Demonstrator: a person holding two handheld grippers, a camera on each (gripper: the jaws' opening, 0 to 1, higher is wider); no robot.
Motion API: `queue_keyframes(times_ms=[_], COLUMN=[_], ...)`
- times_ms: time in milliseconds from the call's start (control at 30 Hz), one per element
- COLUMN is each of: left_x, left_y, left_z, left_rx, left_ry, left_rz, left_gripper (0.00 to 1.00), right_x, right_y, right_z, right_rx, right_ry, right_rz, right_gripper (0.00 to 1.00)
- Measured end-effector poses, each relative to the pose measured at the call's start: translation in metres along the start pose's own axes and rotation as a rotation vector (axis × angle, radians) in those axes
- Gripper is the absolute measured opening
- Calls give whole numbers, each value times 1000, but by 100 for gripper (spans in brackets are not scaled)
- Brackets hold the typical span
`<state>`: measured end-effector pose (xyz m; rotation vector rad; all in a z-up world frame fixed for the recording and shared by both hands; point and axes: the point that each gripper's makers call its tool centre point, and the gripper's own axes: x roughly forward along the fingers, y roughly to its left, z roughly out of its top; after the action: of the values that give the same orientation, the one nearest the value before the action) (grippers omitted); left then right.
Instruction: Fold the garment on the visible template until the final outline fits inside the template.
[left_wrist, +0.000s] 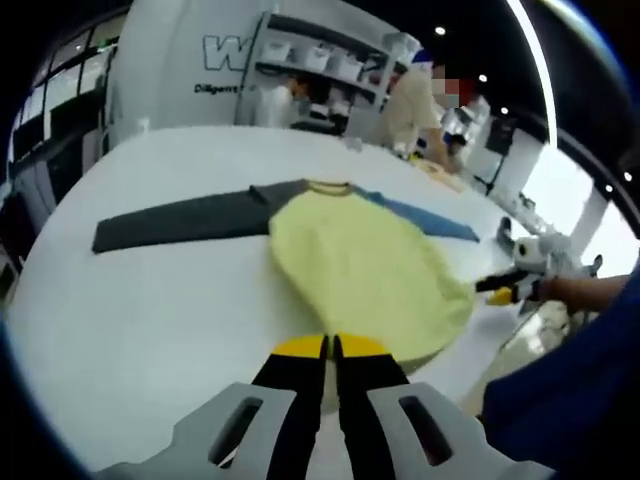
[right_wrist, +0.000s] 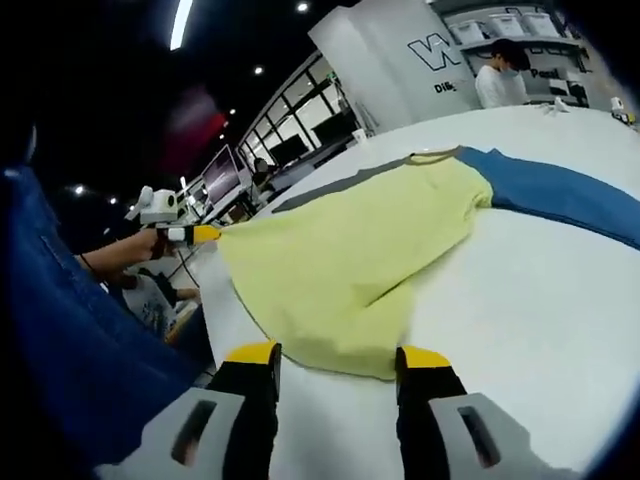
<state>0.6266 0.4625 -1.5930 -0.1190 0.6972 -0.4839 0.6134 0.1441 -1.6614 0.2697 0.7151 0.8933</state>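
We see the garment (left_wrist: 365, 265) spread on the white surface (left_wrist: 150, 310): yellow body, grey sleeve (left_wrist: 180, 222) out flat, blue sleeve (right_wrist: 565, 190) on the opposite side. Left hand-held gripper (left_wrist: 331, 347): jaws together, clamped on the yellow hem at the near edge (the right view shows it holding a corner of the hem). Right hand-held gripper (right_wrist: 338, 358): jaws apart, just short of the hem, nothing between them.
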Motion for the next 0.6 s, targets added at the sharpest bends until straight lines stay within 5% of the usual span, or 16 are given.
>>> queue_keyframes(times_ms=[267, 600], left_x=[1, 3], left_y=[4, 6], left_z=[-1, -8], left_rx=[7, -2], left_ry=[3, 15], left_rz=[7, 5], left_gripper=[4, 4], right_x=[-6, -18], right_y=[8, 17], right_z=[8, 6], right_rx=[50, 87], right_ry=[-35, -23], right_rz=[10, -22], right_gripper=[0, 0])
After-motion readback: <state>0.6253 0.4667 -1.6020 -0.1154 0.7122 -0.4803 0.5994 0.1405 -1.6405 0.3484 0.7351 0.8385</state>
